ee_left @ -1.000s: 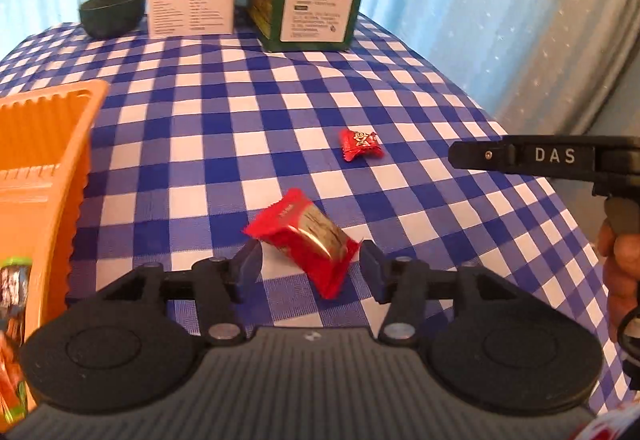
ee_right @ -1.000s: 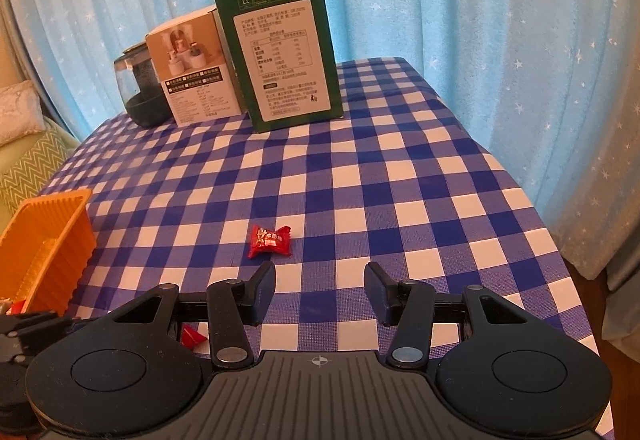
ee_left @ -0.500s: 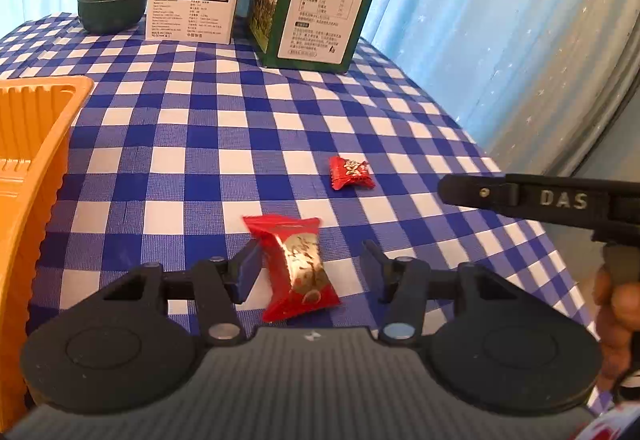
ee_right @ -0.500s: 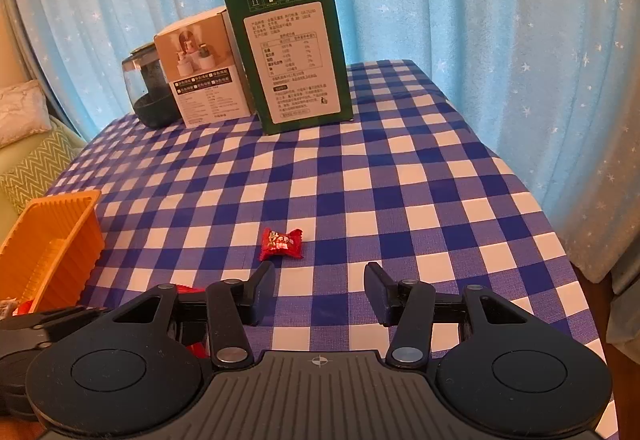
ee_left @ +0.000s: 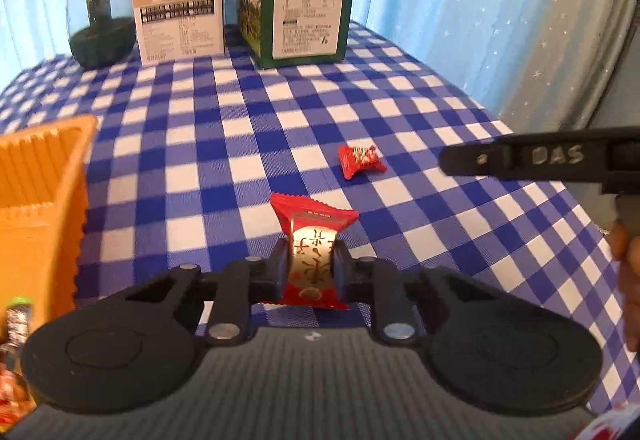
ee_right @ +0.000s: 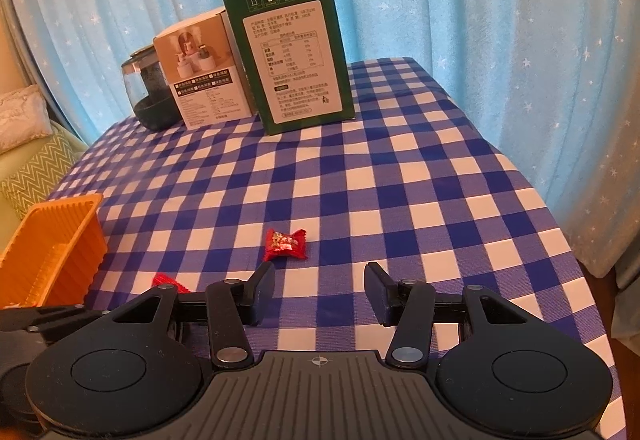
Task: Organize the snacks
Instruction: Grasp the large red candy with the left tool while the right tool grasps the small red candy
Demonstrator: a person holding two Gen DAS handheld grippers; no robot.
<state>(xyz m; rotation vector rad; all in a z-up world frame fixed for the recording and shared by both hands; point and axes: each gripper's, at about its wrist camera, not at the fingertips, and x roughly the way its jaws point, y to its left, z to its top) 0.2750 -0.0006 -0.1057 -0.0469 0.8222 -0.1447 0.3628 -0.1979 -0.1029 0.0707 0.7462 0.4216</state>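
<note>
My left gripper [ee_left: 311,264] is shut on a red snack packet with a gold and white middle [ee_left: 312,240], held just above the blue checked tablecloth. A small red wrapped candy [ee_left: 360,160] lies on the cloth beyond it; it also shows in the right wrist view [ee_right: 285,243]. My right gripper [ee_right: 320,294] is open and empty, a little short of that candy. An orange basket [ee_left: 44,180] stands at the left with several wrapped snacks [ee_left: 16,320] in its near end. A corner of the held packet [ee_right: 166,281] shows in the right wrist view.
A green carton [ee_right: 294,68], a white and tan box [ee_right: 204,80] and a dark glass jar [ee_right: 146,96] stand at the table's far side. Blue star curtains hang behind. The table's right edge [ee_right: 560,224] drops off. A cushioned sofa [ee_right: 28,160] is at left.
My left gripper has closed on the red snack packet, which turned lengthwise between the fingers and came off the cloth. My right gripper has edged closer to the small candy.
</note>
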